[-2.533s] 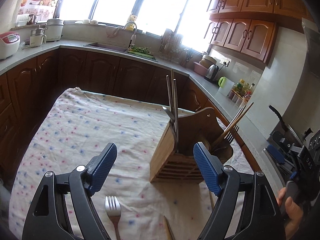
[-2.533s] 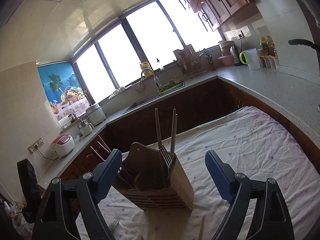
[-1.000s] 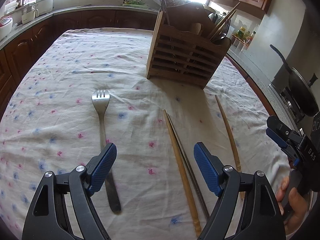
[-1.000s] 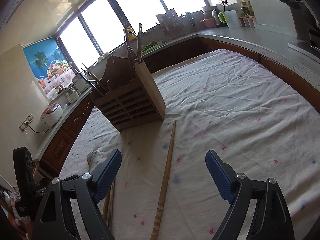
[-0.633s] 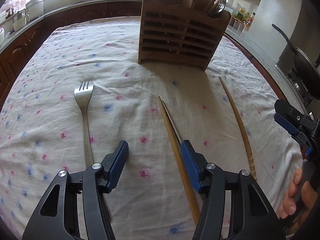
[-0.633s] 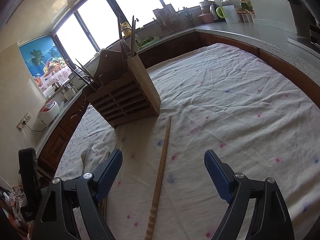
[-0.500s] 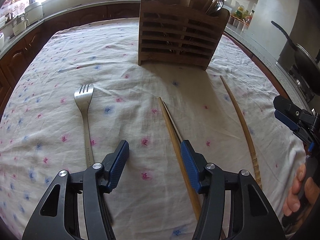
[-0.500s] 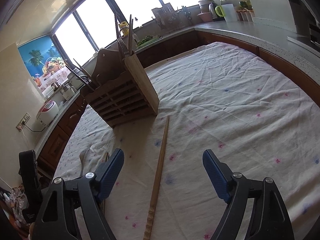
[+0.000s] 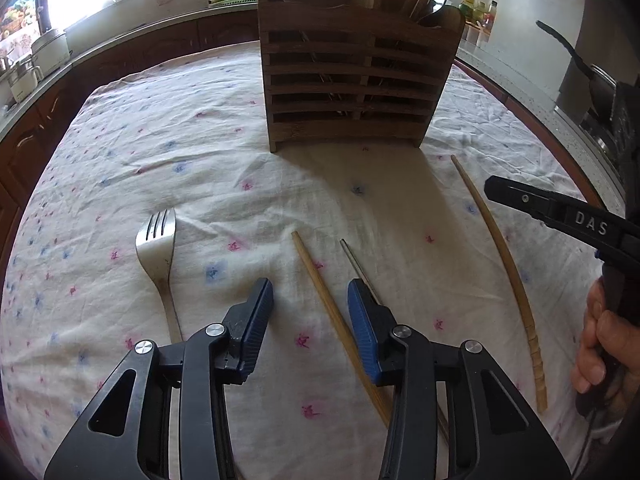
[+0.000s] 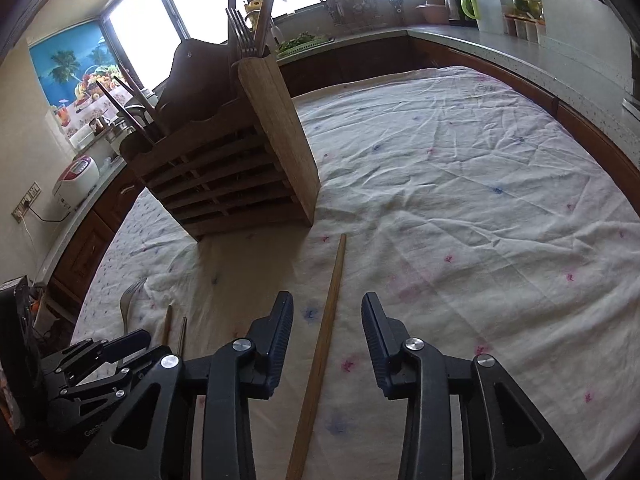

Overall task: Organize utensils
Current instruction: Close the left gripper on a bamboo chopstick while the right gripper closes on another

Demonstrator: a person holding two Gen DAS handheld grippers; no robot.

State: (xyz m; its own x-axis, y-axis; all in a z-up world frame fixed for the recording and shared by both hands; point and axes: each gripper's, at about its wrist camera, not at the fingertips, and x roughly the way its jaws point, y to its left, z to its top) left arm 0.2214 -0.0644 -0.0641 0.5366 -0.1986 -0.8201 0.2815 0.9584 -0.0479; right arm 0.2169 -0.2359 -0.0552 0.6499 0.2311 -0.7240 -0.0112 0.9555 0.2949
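- a fork (image 9: 158, 252) lay flat at the left of the flowered tablecloth (image 9: 120, 152), untouched.
- the left gripper (image 9: 308, 312) stood partly open, gripping nothing, straddling a wooden chopstick (image 9: 332, 312); a metal chopstick (image 9: 358, 268) lay just beside it.
- the wooden utensil holder (image 9: 352, 80) stood behind, already carrying forks and chopsticks.
- the right gripper (image 10: 326, 336) was likewise partly open and empty over a long wooden chopstick (image 10: 324, 340).
- judged about halfway: four pieces lay loose, none yet lifted.
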